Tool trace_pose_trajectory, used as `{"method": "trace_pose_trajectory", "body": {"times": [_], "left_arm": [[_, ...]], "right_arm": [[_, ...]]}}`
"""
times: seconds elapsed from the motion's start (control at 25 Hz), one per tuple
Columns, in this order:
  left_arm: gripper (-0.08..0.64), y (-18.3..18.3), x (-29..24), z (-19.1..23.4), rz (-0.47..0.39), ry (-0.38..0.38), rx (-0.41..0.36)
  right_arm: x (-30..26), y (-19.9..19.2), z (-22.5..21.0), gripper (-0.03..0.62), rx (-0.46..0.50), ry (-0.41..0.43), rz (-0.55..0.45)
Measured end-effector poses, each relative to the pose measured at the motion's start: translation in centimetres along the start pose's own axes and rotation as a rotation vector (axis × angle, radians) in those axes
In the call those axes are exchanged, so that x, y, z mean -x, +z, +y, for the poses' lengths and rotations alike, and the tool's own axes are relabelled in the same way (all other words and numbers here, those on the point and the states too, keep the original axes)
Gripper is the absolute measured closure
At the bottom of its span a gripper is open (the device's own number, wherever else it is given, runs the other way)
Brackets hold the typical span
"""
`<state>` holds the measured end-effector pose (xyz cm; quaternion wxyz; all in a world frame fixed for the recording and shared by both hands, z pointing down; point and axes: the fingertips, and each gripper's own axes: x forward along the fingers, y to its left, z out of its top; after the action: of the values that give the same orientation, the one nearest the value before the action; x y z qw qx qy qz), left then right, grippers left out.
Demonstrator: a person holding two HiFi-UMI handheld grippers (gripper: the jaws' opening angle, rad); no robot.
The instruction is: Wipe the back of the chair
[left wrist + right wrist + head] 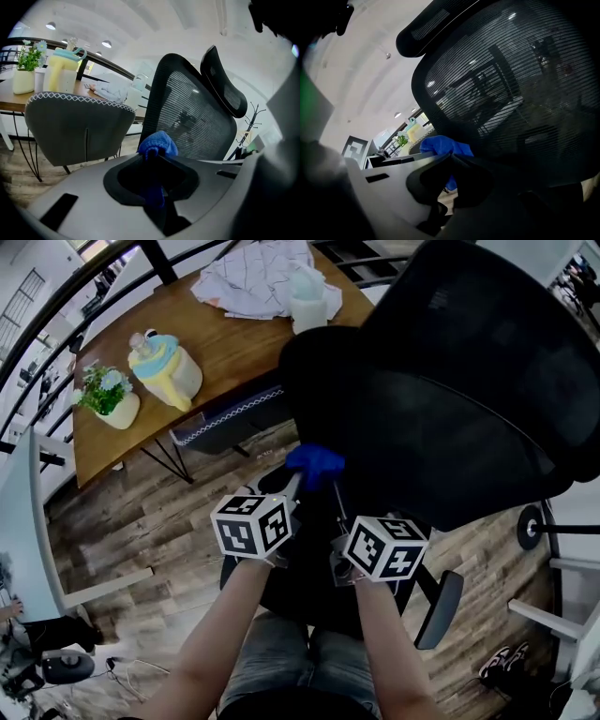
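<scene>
The black mesh chair back (469, 399) leans across the right half of the head view, with its headrest (225, 89) on top. A bunched blue cloth (314, 463) sits just in front of the back's lower left edge. My left gripper (298, 480) is shut on this cloth (157, 143), which bulges past the jaw tips and hangs between them. My right gripper (334, 487) comes in from the right and seems shut on the same cloth (443, 145), close to the mesh (511, 93). Both marker cubes are near each other above the person's lap.
A wooden table (234, 343) stands behind and carries a potted plant (108, 399), a yellow and blue jug (164, 367), a white cup (309, 301) and crumpled white fabric (258, 277). A grey padded chair (79, 126) is tucked at its edge. The mesh chair's castor (530, 526) rests on wood flooring.
</scene>
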<state>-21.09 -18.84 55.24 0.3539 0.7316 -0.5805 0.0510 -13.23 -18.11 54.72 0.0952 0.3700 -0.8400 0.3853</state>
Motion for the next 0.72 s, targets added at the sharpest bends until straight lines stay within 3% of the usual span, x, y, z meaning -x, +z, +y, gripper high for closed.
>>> {"method": "trace_pose_trajectory", "body": {"times": [0.72], "left_arm": [[0.482, -0.3, 4.6, 4.3, -0.044, 0.113, 0.08]], "right_arm": [[-1.1, -1.4, 2.4, 0.563, 0.0, 0.083, 0.047]]}}
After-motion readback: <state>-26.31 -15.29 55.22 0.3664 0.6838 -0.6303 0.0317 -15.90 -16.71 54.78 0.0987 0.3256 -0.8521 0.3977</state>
